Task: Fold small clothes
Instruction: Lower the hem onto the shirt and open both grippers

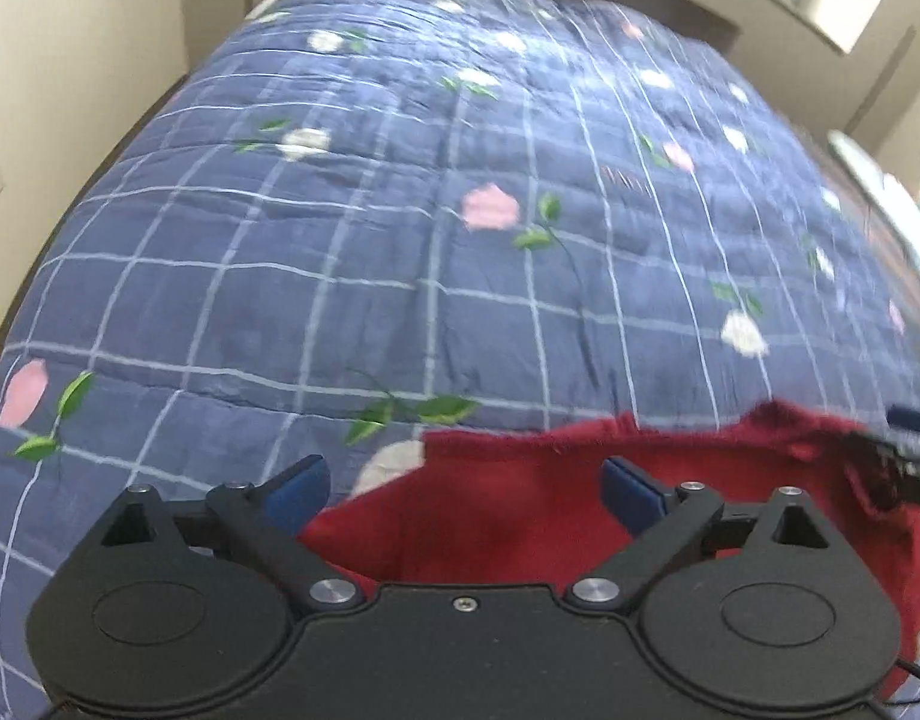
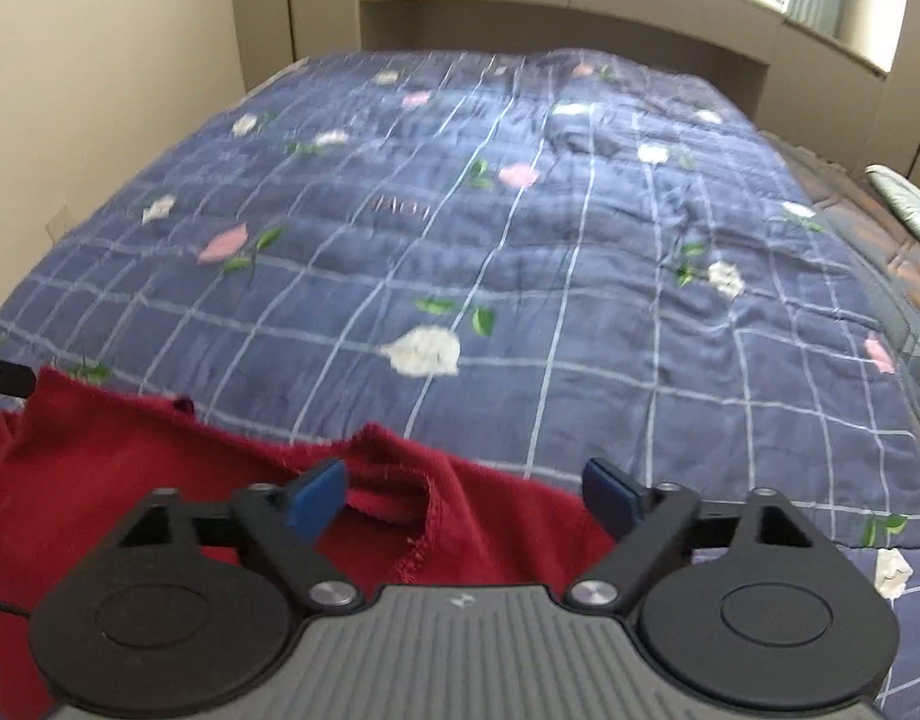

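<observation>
A dark red garment (image 1: 490, 516) lies on the blue quilt at the near edge of the bed. My left gripper (image 1: 463, 489) is open above the garment's left part, its blue pads wide apart and holding nothing. The right gripper shows at the right edge of the left wrist view (image 1: 913, 468), at the garment's raised far corner. In the right wrist view the red garment (image 2: 130, 480) lies crumpled with a hemmed edge showing. My right gripper (image 2: 466, 495) is open over its right part, empty. The left gripper's tip (image 2: 4, 381) shows at the left edge.
The blue checked quilt with flower prints (image 2: 520, 252) covers the bed ahead. A beige wall (image 2: 100, 90) runs along the left. A headboard (image 2: 550, 18) and window stand at the far end. Patterned bedding (image 2: 904, 258) lies at the right edge.
</observation>
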### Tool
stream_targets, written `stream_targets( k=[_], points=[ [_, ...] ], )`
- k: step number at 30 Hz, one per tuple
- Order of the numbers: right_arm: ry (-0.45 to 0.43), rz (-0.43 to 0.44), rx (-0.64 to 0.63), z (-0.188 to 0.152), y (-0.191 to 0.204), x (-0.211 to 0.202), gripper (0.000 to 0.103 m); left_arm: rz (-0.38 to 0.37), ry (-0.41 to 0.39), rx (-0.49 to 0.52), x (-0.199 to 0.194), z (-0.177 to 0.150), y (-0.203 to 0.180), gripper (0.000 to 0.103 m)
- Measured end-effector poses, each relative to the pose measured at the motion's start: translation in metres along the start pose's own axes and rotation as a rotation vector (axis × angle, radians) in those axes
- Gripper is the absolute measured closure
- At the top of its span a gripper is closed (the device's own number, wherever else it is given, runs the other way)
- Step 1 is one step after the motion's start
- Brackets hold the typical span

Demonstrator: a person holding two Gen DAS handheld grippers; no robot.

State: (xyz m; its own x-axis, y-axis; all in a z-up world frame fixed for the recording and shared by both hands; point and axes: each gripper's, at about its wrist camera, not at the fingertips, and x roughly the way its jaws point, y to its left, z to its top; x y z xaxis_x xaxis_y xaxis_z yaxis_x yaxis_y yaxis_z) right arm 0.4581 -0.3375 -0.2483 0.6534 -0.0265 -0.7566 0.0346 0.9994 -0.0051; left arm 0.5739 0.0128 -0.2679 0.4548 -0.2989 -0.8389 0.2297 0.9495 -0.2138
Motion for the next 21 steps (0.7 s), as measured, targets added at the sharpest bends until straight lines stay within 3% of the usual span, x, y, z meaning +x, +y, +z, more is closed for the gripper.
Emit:
stream_targets(
  k=[4, 8, 12, 15, 19, 21],
  points=[
    [0.018, 0.036, -0.087, -0.013, 0.015, -0.02, 0.006, 0.047, -0.026, -0.071, -0.016, -0.006, 0.024, 0.006],
    [0.11, -0.006, -0.258, -0.039, 0.035, -0.024, 0.005, 0.099, -0.03, -0.144, -0.035, -0.024, 0.056, 0.005],
    [0.152, -0.068, -0.273, -0.055, 0.033, -0.019, 0.005, 0.1, -0.023, -0.175, -0.055, -0.053, 0.085, 0.003],
    [0.14, -0.155, -0.23, -0.053, 0.019, -0.01, 0.004, 0.107, -0.005, -0.16, -0.067, -0.076, 0.093, 0.003],
    [0.119, -0.391, -0.175, -0.041, -0.005, 0.008, 0.003, 0.114, 0.022, -0.103, -0.081, -0.106, 0.09, 0.002],
    [0.112, -0.41, -0.104, -0.03, -0.013, 0.007, 0.003, 0.126, 0.031, -0.067, -0.084, -0.119, 0.086, 0.002]
  ],
)
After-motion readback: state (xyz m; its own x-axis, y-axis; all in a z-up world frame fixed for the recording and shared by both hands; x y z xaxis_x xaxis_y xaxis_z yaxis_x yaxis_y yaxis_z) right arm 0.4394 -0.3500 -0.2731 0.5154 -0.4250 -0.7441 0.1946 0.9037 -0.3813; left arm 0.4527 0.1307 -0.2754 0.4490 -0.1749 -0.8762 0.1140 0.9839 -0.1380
